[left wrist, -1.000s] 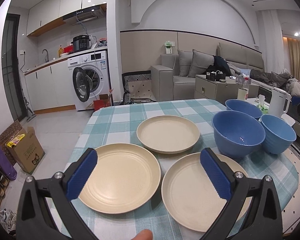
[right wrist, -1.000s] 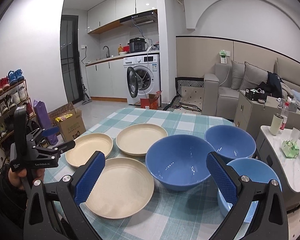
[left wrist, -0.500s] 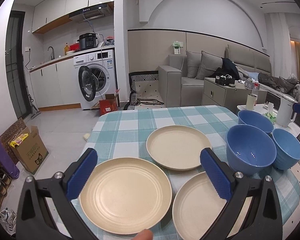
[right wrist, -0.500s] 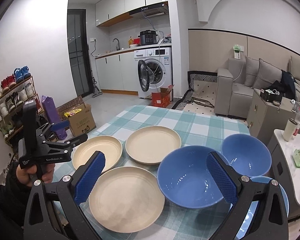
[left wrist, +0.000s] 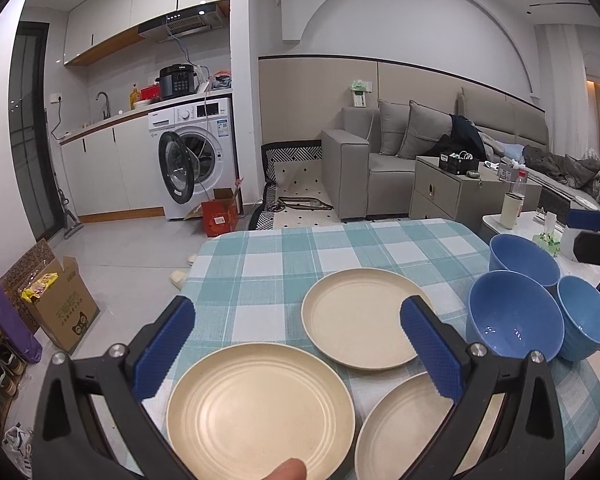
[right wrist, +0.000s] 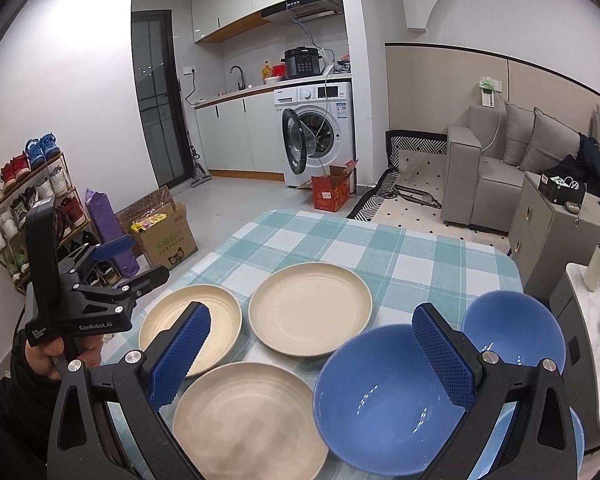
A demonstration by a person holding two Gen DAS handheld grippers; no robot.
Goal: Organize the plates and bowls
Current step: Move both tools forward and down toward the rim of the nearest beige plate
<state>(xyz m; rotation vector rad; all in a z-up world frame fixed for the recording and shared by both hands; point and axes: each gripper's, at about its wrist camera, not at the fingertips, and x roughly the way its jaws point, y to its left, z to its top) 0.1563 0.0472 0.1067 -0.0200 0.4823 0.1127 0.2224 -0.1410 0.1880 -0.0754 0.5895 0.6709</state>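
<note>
- Holding my left gripper (left wrist: 296, 344) with its blue-padded jaws spread wide and empty, I see it poised above the near-left round cream plastic plate (left wrist: 260, 410).
- My right gripper (right wrist: 312, 354) is likewise gaping and grips nothing; it hangs over the nearest large blue plastic bowl (right wrist: 384, 404) and the near-right cream plate (right wrist: 248, 420).
- The third cream plate (left wrist: 360, 318) lies farther back, between the other two, none of the three stacked.
- A second blue bowl (right wrist: 512, 330) sits just behind the first; a smaller, lighter blue ribbed bowl (left wrist: 586, 328) stands just beside both, on the right.
- All rest on the teal-and-white checked tablecloth (left wrist: 300, 256).
- From the right wrist camera I see a hand (right wrist: 48, 354) gripping the left tool's handle.
</note>
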